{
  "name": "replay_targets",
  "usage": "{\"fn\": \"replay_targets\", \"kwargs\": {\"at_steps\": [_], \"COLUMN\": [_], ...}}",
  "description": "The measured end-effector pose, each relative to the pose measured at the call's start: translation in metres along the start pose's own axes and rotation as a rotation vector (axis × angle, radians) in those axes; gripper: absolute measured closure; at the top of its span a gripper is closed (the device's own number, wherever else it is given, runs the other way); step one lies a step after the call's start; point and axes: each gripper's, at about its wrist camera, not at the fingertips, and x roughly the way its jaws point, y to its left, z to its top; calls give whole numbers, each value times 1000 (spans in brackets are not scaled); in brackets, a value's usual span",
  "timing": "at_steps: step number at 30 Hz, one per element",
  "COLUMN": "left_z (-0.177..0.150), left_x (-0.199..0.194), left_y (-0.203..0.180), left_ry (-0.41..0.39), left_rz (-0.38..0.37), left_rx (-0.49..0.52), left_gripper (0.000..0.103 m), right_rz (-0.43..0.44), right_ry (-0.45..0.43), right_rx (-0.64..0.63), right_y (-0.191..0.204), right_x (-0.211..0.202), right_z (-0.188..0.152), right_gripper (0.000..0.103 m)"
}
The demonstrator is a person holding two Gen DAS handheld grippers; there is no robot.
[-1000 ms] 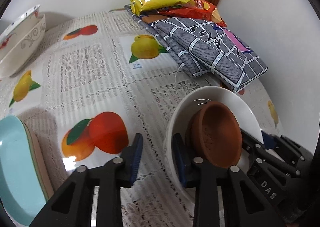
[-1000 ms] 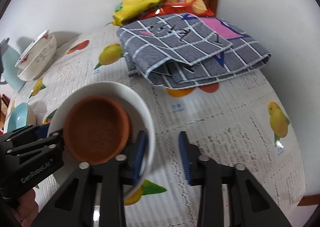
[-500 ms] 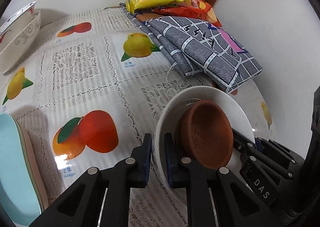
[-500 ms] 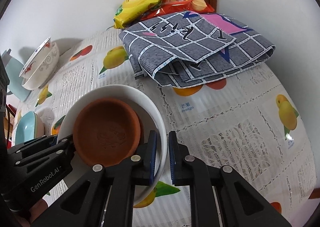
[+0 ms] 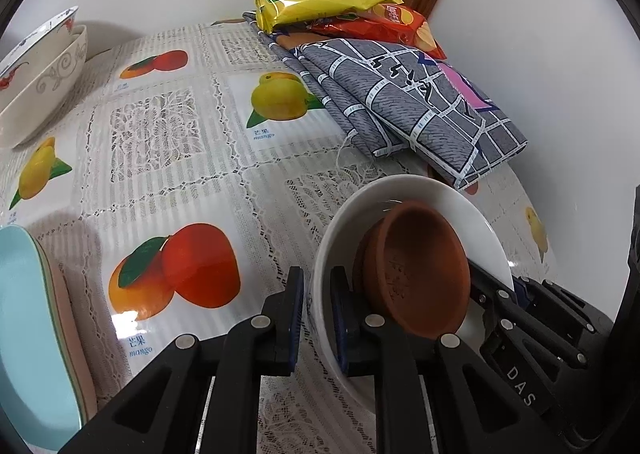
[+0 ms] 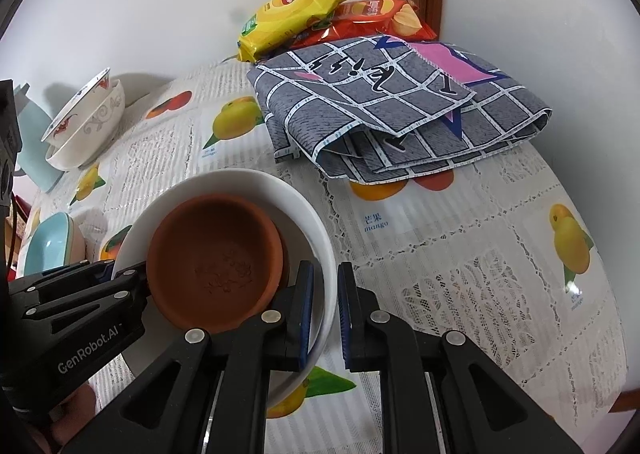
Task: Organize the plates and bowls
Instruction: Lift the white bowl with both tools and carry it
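A second ago both pairs of jaws stood wide beside the white bowl (image 5: pixel 472 213); now each pair has closed onto its rim, and the bowl with the brown clay dish (image 5: pixel 416 266) inside it sits slightly higher in both views. The left gripper (image 5: pixel 316 310) clamps the bowl's wall at about 8 o'clock on its rim in the left wrist view, one blue pad outside and one inside, the dish just beside the inner finger. The right gripper (image 6: pixel 324 306) pinches the opposite wall at about 4 o'clock on the rim in the right wrist view, again one pad on each side of the wall. The dish lies tilted in the bowl, leaning toward the left gripper's side. Both grippers point steeply down toward the fruit-print tablecloth (image 5: pixel 168 141), facing each other across the bowl. At 12 o'clock lie a folded grey checked cloth (image 6: pixel 400 109) and chip bags (image 6: pixel 296 9); at 10 o'clock stacked patterned bowls (image 6: pixel 88 125); at 8 o'clock pale blue plates (image 5: pixel 28 334).
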Motion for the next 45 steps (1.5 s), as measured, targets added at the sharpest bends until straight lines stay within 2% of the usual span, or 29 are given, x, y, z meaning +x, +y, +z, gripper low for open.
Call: {"fn": "replay_targets", "kwargs": {"at_steps": [7,14,21,23,29,33,45], "left_z": [-1,1,1,2,1,-2,-17], "left_x": [0,3,4,4,4,3,-19], "left_y": [-2,2,2,2,1,1,3], "left_ry": [-16,12,8,15,5,6,0], "left_rz": [27,15,12,-1,21,8,27], "left_rx": [16,2,-8,-10,-3,-9,7], "left_gripper": [89,89,92,93,93,93,93], "right_rz": [-7,-20,12,-6,5,14,46], "right_ry": [-7,-8,17,7,2,3,-2], "right_rx": [10,-7,18,6,46,51,68], "right_y": [-1,1,-2,1,0,-2,3], "right_x": [1,0,2,1,0,-2,-18], "right_z": [0,-1,1,0,0,-2,-14], "right_gripper": [88,88,88,93,93,93,93]}}
